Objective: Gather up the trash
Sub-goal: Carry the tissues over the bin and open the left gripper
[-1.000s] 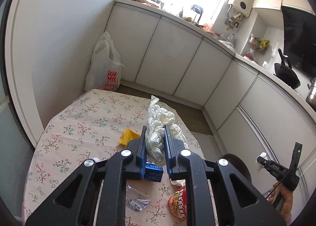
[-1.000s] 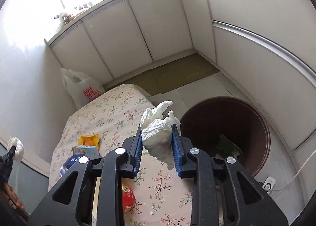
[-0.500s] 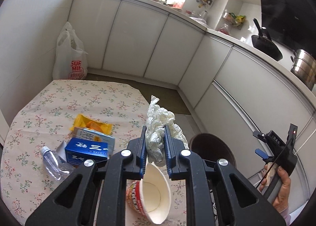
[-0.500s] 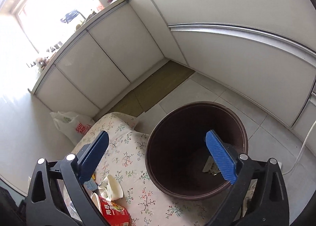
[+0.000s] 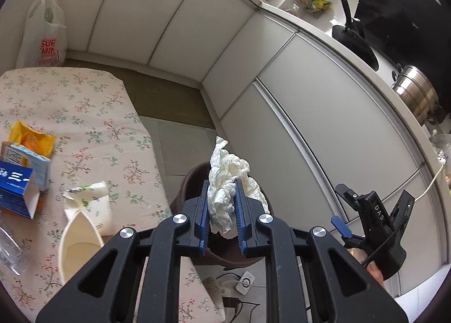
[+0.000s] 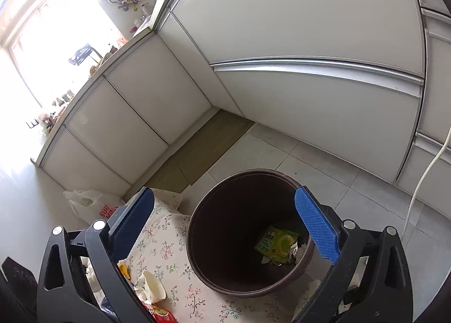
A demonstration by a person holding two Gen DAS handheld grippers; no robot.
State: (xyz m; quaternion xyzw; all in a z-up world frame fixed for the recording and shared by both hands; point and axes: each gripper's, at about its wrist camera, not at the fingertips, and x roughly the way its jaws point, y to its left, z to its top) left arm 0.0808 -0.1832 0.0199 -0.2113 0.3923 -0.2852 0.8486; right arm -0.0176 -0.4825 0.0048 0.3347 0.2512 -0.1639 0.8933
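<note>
White tissue (image 5: 225, 193) pinched in left hand-held gripper (image 5: 221, 211), angled downward.

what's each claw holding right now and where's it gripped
The left claw pinches a crumpled white paper tissue around its middle, both ends sticking out. The right claw is wide open and holds nothing.

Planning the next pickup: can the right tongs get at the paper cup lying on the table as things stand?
Probably yes. The right tongs stand open and empty over the bin, and the paper cup lies just beside it on the table, uncovered from above.
</note>
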